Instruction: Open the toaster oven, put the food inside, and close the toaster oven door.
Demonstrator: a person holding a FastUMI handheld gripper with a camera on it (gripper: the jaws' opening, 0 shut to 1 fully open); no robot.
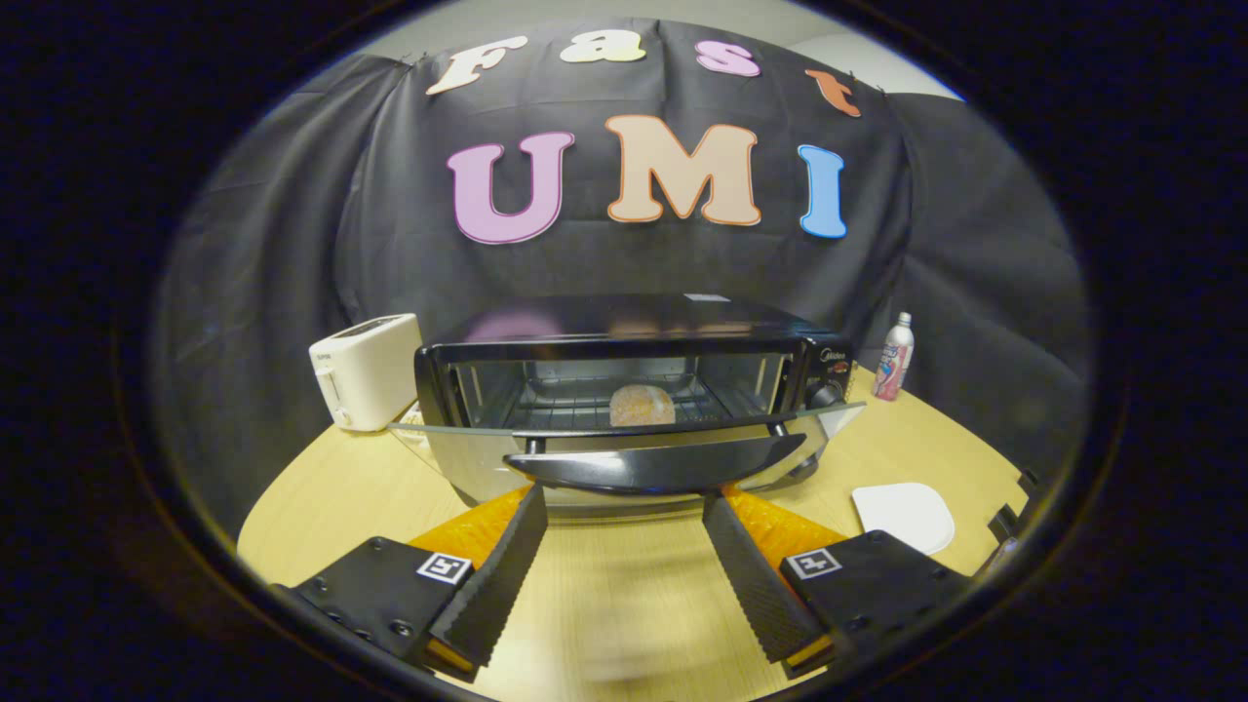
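Claw (624, 502): the 2 fingers stand wide apart and hold nothing. Bare wood of the counter (624, 604) shows between them. Fingertips sit just under the door handle (658, 466), 1 near each end of it; whether they touch the handle cannot be told.

Toaster oven (634, 390): black body with a glossy top, standing on the counter directly ahead of the claw and centred between the fingers. Its glass door (624, 426) is let down toward the claw, lying close to level, with the dark curved handle along its front edge. The cavity is open to view, and a wire rack (585, 398) is visible inside.

Food (642, 405): 1 round, brownish piece, resting on the rack inside the cavity, roughly at mid-width. It lies beyond the fingertips, behind the lowered door and handle, on the line that runs between the 2 fingers. It is apart from the claw.

Control knobs (827, 393) sit on the oven's right-hand panel.

Other items on the counter:
- White slot toaster (369, 370), left of the oven, just beside it.
- White and pink bottle (894, 357), upright, right of the oven near the counter's far edge.
- Flat white plate (905, 517) with rounded corners, right of the right finger, nearer than the bottle.
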